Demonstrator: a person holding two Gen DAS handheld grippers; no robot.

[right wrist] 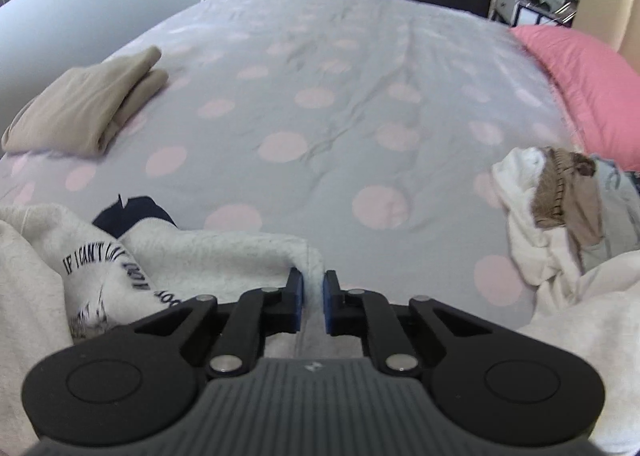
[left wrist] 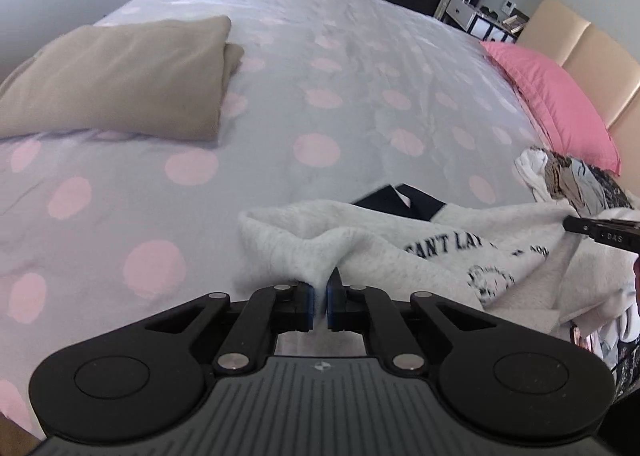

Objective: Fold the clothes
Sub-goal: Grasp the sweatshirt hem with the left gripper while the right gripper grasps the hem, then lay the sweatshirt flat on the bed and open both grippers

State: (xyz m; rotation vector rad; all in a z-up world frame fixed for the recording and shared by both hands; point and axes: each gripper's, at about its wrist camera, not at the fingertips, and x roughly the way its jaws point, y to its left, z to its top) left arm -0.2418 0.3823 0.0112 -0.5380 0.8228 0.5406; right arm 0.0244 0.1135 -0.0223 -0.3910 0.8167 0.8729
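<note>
Pinching the white sweatshirt [left wrist: 400, 244], left tongs [left wrist: 320, 306] alone show right tongs [left wrist: 600, 234].

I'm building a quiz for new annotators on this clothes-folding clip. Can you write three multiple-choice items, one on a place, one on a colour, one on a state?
1. Where does the folded tan garment lie on the bed?
A. far left
B. beside the pillow
C. under the sweatshirt

2. What colour is the pillow by the headboard?
A. white
B. pink
C. navy

3. What is the state of the left gripper?
A. wide open
B. shut on nothing
C. shut on the white sweatshirt

Answers:
1. A, it sits at the far left in both wrist views.
2. B, it is plainly pink against the beige headboard.
3. C, white fleece is pinched between its blue pads; the right gripper grips the same garment likewise.
</note>
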